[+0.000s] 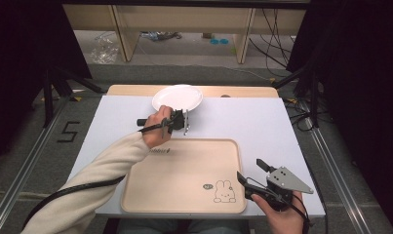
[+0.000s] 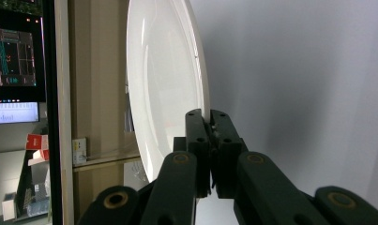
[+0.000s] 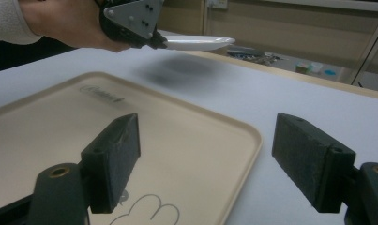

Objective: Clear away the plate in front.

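The person's left hand (image 1: 157,127) was reaching out over the white tabletop (image 1: 262,122), past the far edge of the wooden tray (image 1: 184,175), with the left gripper (image 1: 177,118) turned on its side. Its jaws were pressed together on the near rim of a white plate (image 1: 177,97). From the left gripper view the pinch was plain: the two black jaws met on the thin edge of the white plate (image 2: 163,89), which stood nearly edge-on to that camera.

From the right gripper view the white plate (image 3: 196,43) was held roughly level and clear of the table, with a soft dark shadow (image 3: 177,68) on the white surface beneath it. The left gripper (image 3: 130,21) with its grey three-cornered plate sat at the plate's near edge, wrapped by the hand in a cream sleeve.

The wooden tray (image 3: 130,122) lay flat on the near part of the table, bare, with a small rabbit drawing (image 1: 224,191) in its near right corner and a line of printed lettering (image 1: 160,151) near its far left corner.

The right gripper (image 1: 252,171) was held low at the table's near right corner, just beside the tray's right edge, by the right hand (image 1: 279,217). Its jaws stood wide apart with nothing between them, pointing over the tray corner.
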Available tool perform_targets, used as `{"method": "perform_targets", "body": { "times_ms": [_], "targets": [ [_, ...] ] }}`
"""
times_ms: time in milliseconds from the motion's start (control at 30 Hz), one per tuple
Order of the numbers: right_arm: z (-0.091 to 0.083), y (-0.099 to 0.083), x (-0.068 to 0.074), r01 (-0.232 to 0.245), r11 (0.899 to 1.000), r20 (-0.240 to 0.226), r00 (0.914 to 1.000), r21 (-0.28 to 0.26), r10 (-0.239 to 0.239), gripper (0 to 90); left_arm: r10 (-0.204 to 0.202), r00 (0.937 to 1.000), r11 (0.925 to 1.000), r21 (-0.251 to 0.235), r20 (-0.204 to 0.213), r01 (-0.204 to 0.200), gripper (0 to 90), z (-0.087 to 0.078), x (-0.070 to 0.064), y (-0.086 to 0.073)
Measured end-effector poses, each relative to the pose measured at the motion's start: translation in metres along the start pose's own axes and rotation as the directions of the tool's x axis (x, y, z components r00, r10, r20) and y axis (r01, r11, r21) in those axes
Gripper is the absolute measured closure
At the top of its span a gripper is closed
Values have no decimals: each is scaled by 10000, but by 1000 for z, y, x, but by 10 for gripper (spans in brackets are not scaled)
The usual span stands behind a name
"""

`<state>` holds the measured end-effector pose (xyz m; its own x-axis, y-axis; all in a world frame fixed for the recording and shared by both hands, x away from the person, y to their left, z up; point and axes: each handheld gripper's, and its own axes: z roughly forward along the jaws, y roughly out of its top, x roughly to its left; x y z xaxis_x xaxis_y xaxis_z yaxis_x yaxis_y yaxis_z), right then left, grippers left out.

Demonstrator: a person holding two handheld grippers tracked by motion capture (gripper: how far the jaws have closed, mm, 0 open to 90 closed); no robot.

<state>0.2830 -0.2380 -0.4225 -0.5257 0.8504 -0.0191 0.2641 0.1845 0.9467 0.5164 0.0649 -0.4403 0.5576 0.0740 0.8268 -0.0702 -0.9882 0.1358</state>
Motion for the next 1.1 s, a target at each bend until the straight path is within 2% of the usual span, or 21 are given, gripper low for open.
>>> {"method": "perform_targets", "body": {
  "times_ms": [33,200,500,767,800,1100],
  "targets": [
    [0,0,0,-2,10000,-7,10000,5,2,248,-93,9999,10000,19,63,93,875,-1,-1,0],
    [1,0,0,-77,10000,-97,9999,-58,77,248,81,10000,9999,-80,-11,-81,874,-7,-1,2],
    [1,0,0,-73,10000,-80,9999,-63,73,247,109,9999,9999,-98,43,-108,875,-19,-4,0],
    [0,0,0,-50,10000,-42,10000,-51,49,247,41,10000,9998,-215,26,-41,875,-28,-7,-1],
    [1,0,0,-89,9999,-76,9999,-62,88,247,-62,10000,9998,-213,66,63,875,-29,-8,-2],
    [0,0,0,-40,10000,29,10000,8,40,247,-35,10000,9997,-235,34,35,875,-36,-10,-5]
  ]
}}
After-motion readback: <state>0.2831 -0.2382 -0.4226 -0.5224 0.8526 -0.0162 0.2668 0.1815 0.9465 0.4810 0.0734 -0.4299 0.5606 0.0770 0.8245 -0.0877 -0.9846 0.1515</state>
